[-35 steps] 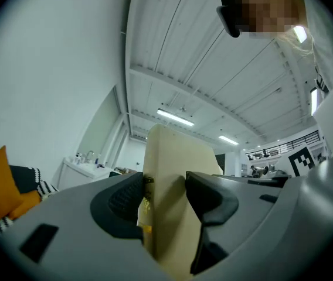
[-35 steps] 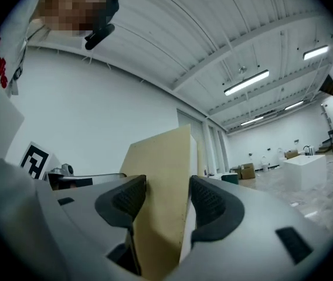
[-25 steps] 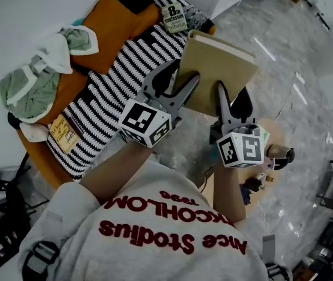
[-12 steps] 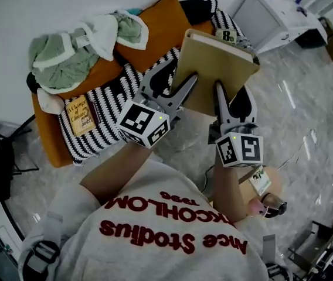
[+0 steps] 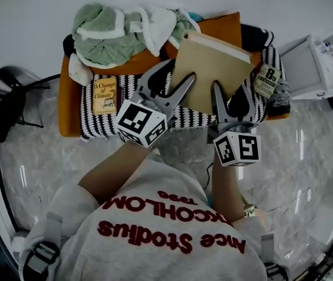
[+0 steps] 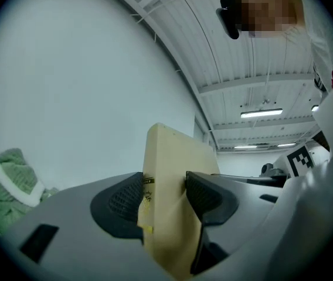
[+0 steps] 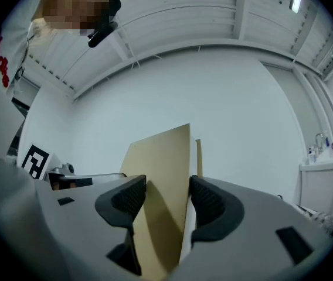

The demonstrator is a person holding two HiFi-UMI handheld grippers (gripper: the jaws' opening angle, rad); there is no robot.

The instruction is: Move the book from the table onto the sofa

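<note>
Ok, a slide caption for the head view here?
Left tool and right tool hold a tan book over the orange sofa with a striped throw.

The tan hardcover book (image 5: 210, 69) hides part of the black-and-white striped blanket (image 5: 93, 124); the left edge cuts off a black chair (image 5: 5, 107).

The tan hardcover book (image 5: 213, 69) stands over the orange fabric sofa (image 5: 67, 110), clamped between the left gripper (image 5: 178, 78) and the right gripper (image 5: 232, 91). On the sofa's black-and-white striped knit blanket (image 5: 93, 124), a small yellow paperback (image 5: 105, 95) lies left and a printed booklet (image 5: 266, 81) right. A green-and-white fleece garment (image 5: 105, 40) is heaped behind the paperback. A white cabinet (image 5: 316, 63) stands right of the sofa.
</note>
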